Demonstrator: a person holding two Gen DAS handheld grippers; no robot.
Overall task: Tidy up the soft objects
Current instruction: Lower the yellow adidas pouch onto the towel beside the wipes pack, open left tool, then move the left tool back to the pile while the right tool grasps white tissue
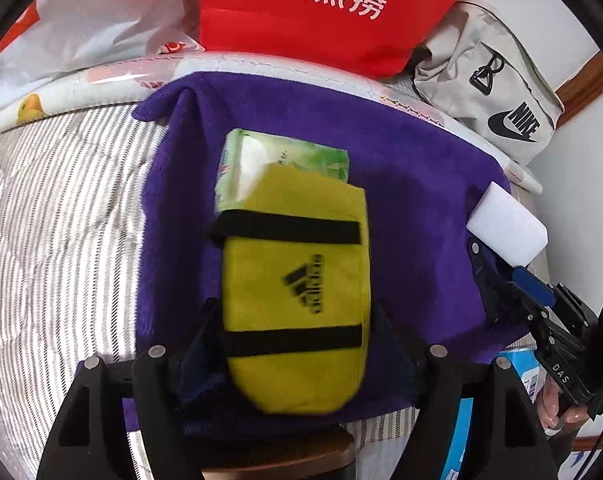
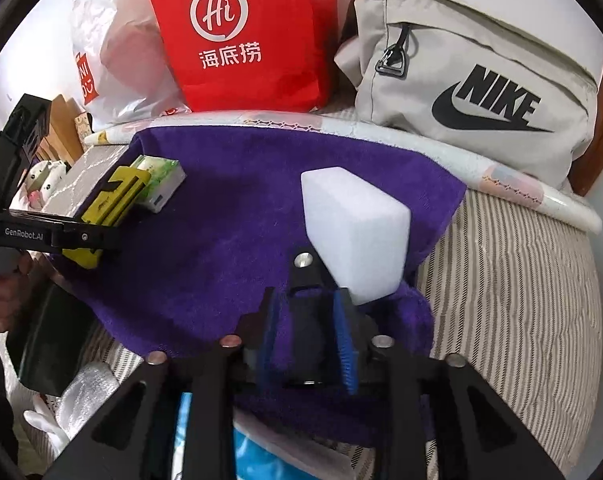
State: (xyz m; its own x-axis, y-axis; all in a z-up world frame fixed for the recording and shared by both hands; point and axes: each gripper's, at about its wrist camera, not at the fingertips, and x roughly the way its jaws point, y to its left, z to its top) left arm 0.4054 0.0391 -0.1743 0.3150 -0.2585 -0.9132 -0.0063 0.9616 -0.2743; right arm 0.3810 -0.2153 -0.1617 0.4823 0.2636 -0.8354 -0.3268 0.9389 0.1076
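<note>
Nearest, the left gripper (image 1: 293, 332) points steeply down over the purple towel (image 1: 401, 208), jaws wide apart on either side of the yellow pouch (image 1: 297, 300), not visibly pressing it. The pouch, marked "adidas", lies at the towel's middle, long axis running away from the camera. Behind it, touching, lies a green tissue pack (image 1: 285, 160). The right gripper (image 2: 309, 344), jaws narrowly parted and empty, tilts down at the towel's right edge, where the white sponge block (image 2: 353, 232) rests just beyond its fingertips. Beyond the towel stand a red "Hi 海底捞" bag (image 2: 253, 40) and a grey "NIKE" bag (image 2: 481, 92).
</note>
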